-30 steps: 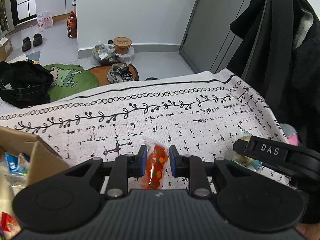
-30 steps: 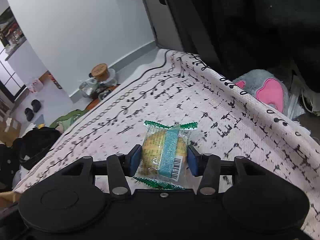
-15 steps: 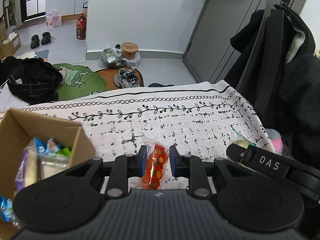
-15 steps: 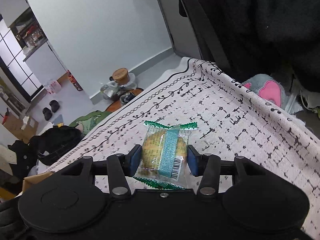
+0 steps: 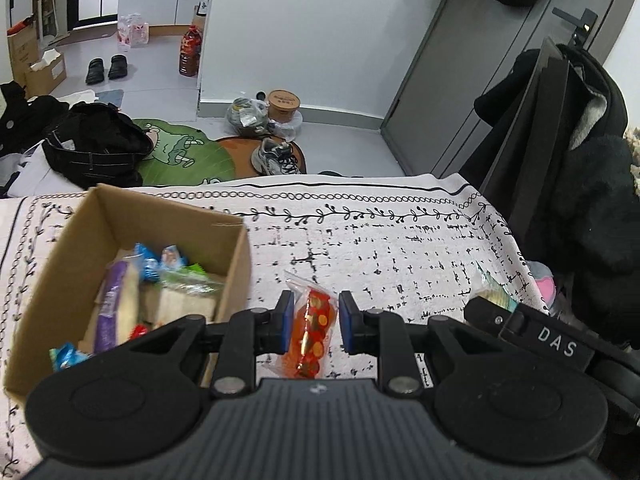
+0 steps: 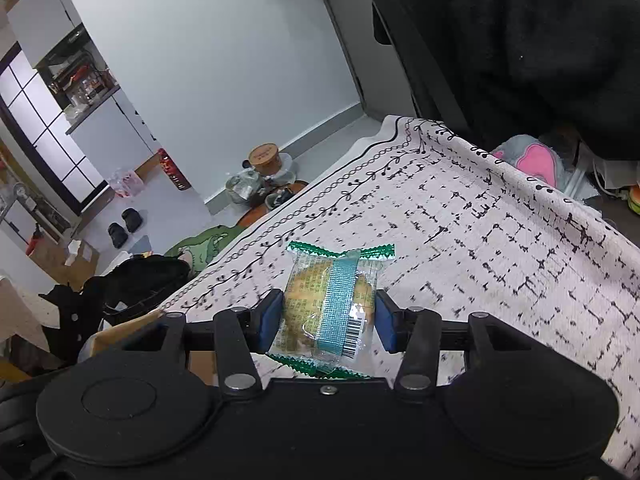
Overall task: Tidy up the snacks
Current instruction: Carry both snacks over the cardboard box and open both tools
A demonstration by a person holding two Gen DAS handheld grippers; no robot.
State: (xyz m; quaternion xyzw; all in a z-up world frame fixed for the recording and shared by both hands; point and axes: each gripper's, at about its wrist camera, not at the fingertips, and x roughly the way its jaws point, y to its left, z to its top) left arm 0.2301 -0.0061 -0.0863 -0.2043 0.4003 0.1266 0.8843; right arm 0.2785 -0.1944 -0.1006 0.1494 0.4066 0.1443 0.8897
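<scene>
Both grippers loaded with one snack each, held above the cloth beside the box.

Left gripper (image 5: pixel 312 322): jaws closed to a narrow gap, blue pads pressing both sides of an orange packet (image 5: pixel 313 330), which stands upright between them. It sits just right of the box (image 5: pixel 236 268), clear of its near right wall. The box is an open cardboard carton resting on the patterned cloth (image 5: pixel 400 256); several wrapped snacks (image 5: pixel 160 292) lie inside it, piled together. Right gripper (image 6: pixel 324 322): jaws set wider, clamped on a clear-wrapped cake (image 6: pixel 328 304) with green crimped ends and a blue band, barcode facing up. This gripper is further right of the box; in the right wrist view only a corner of the box (image 6: pixel 120 330) shows, at the gripper's left, partly hidden.
</scene>
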